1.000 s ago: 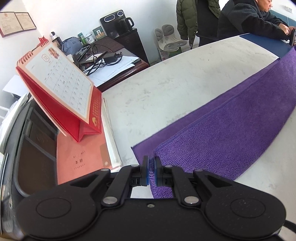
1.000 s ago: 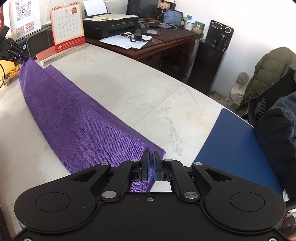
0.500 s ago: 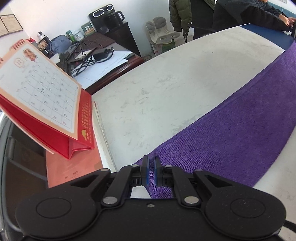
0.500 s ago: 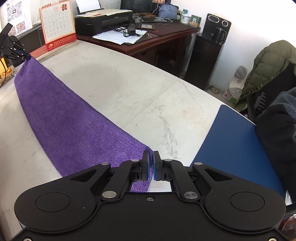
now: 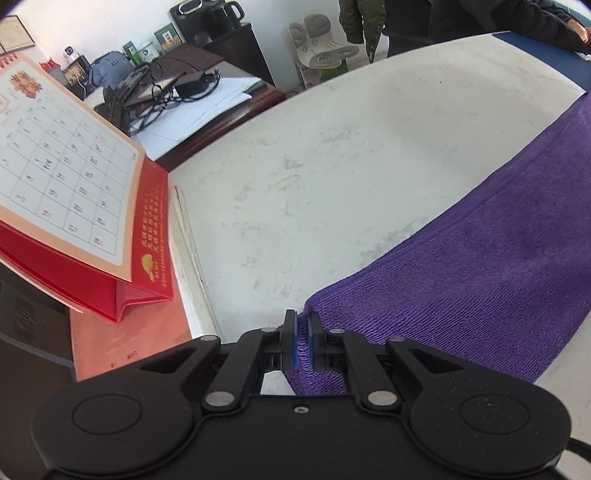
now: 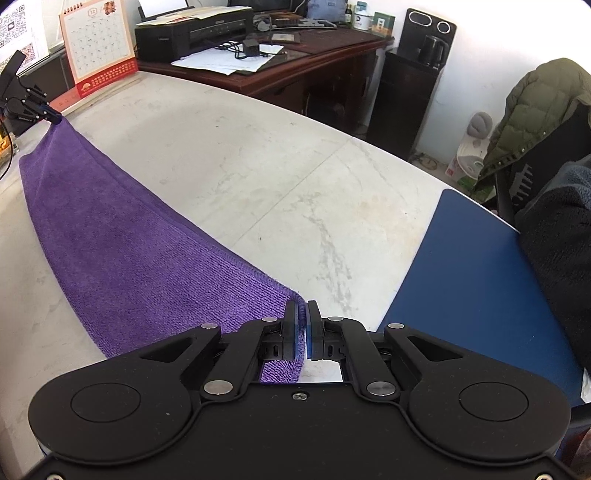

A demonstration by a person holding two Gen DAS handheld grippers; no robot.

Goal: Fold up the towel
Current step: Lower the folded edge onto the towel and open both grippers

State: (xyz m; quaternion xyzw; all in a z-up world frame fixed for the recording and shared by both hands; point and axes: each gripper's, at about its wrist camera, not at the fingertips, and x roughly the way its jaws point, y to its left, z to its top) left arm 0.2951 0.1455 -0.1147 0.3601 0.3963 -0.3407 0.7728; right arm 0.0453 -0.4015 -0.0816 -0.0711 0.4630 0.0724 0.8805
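Worktop [image 6: 258,177]: pale marbled surface, broad bare area beyond the towel's far edge in both views. At the left end the red desk calendar [image 5: 70,192] stands on a red folder [image 5: 125,343] right at the worktop's edge, near the left tool [image 5: 303,343] but apart from it. At the right end a blue mat [image 6: 476,273] lies just beside the right tool [image 6: 303,328], not touching the towel. A dark wooden desk [image 6: 295,55] with a printer [image 6: 192,33] stands past the worktop's far rim. A seated person's dark sleeve [image 6: 557,236] overlaps the mat's far side.

Towel [image 6: 122,254]: purple, lying doubled on the worktop's near part as a long band. Its long axis runs from one tool to the other, across the front of the worktop; the hemmed edges face the far side.

Left tool: clenched on the towel's left end corner, cloth visible between the blue pads. Right tool: clenched on the right end corner likewise. In the right wrist view the left tool [image 6: 51,117] shows at the band's far end.

Change from one second ago: a strip of the lower layer then showed beyond the upper layer's edge; the upper layer now covers it, edges near aligned. The calendar appears larger and closer in the left wrist view.
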